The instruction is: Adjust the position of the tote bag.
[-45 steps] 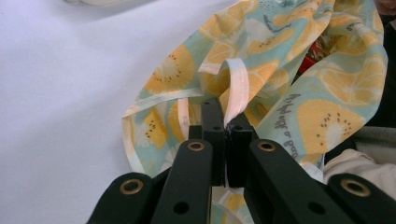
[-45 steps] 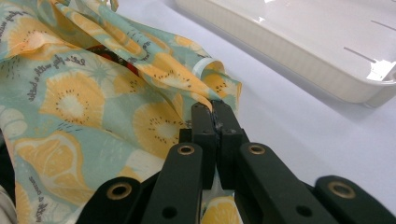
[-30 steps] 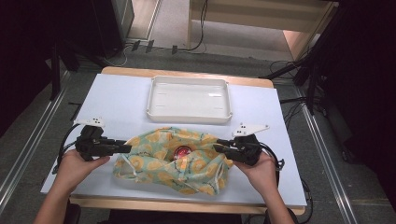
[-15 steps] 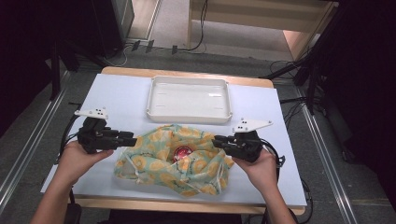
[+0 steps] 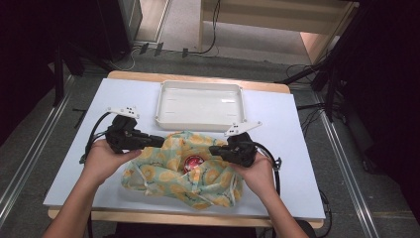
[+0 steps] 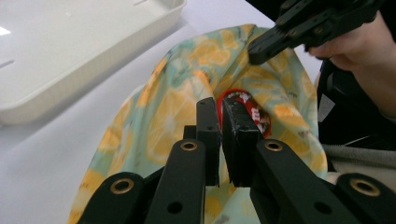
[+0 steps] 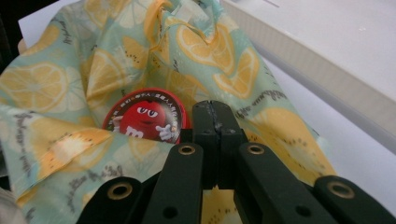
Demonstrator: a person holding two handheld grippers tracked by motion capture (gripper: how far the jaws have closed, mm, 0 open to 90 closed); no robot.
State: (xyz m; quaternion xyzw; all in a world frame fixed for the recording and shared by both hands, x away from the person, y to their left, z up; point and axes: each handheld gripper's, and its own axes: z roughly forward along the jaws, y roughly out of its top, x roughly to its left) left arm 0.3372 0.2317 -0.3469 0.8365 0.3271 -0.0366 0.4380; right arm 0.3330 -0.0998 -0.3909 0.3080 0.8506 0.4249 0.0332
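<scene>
Lab-style recording bay, white-topped table [image 5: 74, 163], floor rails [image 5: 29, 163], loose cables [image 5: 307, 106], dark equipment stands [image 5: 341, 59]

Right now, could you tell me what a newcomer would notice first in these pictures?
A lemon-print cloth bag lies at the table's near middle, a round red tin peeking from its opening. The left hand-held gripper and right hand-held gripper pinch the cloth from either side. An empty white tray sits behind.

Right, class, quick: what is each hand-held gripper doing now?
Left hand-held gripper: just closed, pinching the cloth bag.
Right hand-held gripper: just closed, pinching the same bag's edge.
</scene>
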